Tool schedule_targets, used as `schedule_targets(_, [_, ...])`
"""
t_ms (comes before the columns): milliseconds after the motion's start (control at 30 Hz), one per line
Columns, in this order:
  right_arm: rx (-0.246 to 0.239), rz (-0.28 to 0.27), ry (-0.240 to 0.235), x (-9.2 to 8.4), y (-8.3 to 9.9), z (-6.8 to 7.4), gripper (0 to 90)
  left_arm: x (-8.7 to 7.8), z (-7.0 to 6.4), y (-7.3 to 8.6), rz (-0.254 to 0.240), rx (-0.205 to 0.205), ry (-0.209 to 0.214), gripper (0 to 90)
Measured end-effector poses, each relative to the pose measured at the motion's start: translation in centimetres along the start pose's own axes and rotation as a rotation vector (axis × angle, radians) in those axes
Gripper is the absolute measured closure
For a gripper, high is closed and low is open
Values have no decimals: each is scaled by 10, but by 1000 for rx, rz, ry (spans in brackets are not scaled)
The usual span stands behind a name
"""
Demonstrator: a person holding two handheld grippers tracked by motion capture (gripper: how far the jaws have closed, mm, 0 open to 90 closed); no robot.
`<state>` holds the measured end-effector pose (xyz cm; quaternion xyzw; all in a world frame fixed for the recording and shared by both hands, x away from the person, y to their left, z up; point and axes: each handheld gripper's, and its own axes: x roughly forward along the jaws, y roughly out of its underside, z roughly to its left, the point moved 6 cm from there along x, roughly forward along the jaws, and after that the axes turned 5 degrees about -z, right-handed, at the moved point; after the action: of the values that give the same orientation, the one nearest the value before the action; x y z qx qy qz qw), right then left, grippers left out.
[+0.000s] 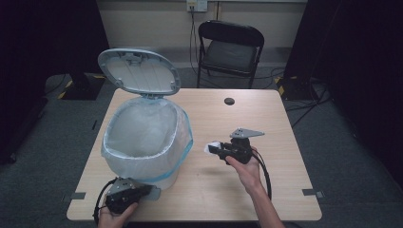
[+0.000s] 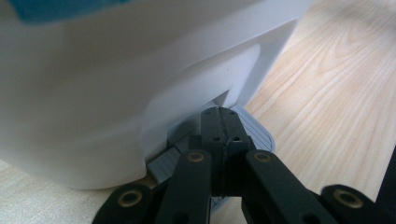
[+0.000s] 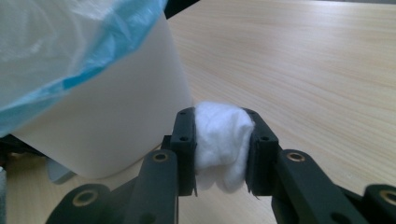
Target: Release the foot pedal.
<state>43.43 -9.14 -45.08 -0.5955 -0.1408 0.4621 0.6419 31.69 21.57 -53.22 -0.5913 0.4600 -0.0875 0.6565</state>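
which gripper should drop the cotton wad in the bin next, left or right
Right. The right gripper already clamps the cotton wad beside the bin, whose lid stands open. The left gripper is shut, pressing the foot pedal, probably keeping that lid up.

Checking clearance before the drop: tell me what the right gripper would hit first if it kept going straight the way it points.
Probably the white bin's side wall. The right gripper, shut on a cotton wad, points at the wall, below the bag-lined rim. Depth is unclear.
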Motion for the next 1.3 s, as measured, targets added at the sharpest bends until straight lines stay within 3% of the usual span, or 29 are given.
schedule_targets(300, [7, -73, -18, -17, -14, 10, 703, 0, 0, 0, 8, 1, -1, 900])
schedule_targets(467, [34, -108, -67, -24, -26, 18, 704, 0, -1, 0, 6, 8, -4, 900])
schedule_targets(1300, [-94, -247, -156, -50, -107, 65, 707, 0, 0, -1, 8, -11, -3, 900])
